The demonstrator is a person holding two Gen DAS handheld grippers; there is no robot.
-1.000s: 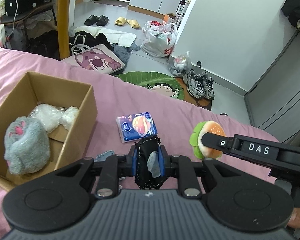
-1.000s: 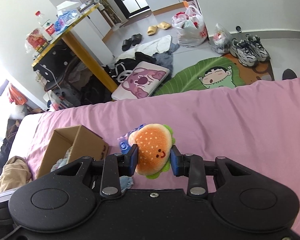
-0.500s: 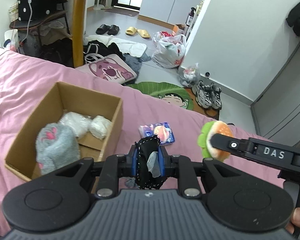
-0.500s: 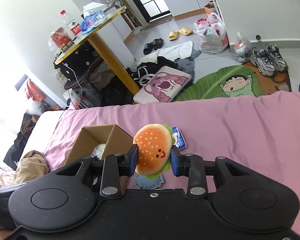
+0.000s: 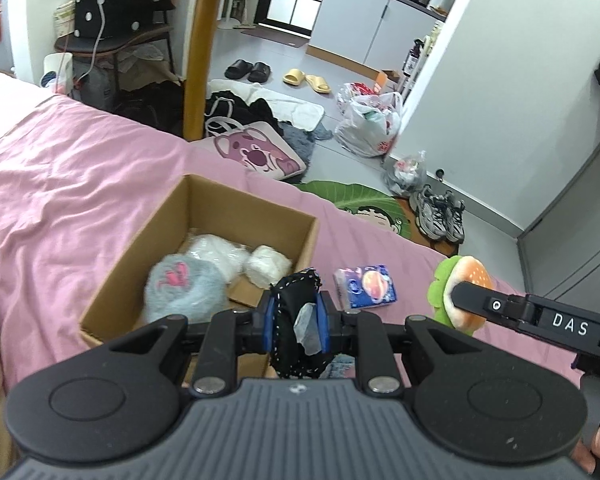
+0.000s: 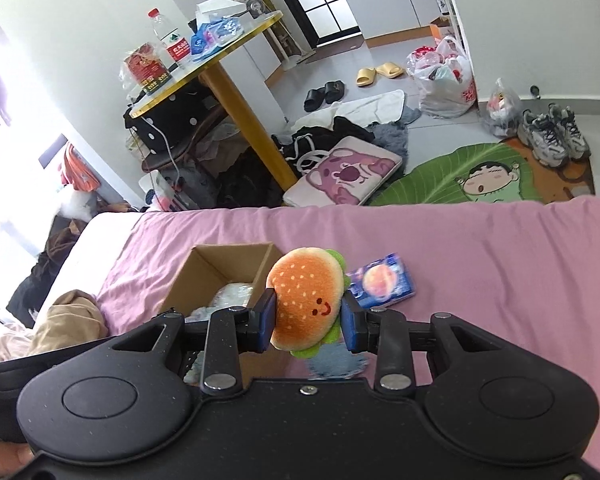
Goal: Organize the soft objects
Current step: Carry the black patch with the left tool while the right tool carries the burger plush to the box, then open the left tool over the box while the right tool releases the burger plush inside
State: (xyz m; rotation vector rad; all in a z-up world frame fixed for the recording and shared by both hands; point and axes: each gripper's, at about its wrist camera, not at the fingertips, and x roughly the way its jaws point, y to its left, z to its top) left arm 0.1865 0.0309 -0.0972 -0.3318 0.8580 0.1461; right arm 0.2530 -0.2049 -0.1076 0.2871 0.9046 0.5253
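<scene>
A lived-in home bedroom is showing here: a bed (image 5: pixel 80 184) is wearing a pink sheet, and at twelve o'clock slippers (image 5: pixel 306 80), sneakers (image 6: pixel 552 136) and a cartoon floor mat (image 6: pixel 460 176) are lying on grey tiles. A yellow-legged round table (image 6: pixel 220 48) is carrying a water bottle (image 6: pixel 170 40), and what is probably a kitchenette counter (image 5: pixel 376 24) is standing beyond.

We count one cardboard box (image 5: pixel 204 216) containing three soft items (image 5: pixel 184 292). We count two held items: one black pouch (image 5: pixel 298 328) and one burger plush (image 6: pixel 306 300). One tissue packet (image 5: pixel 366 286) lies on the bed.
</scene>
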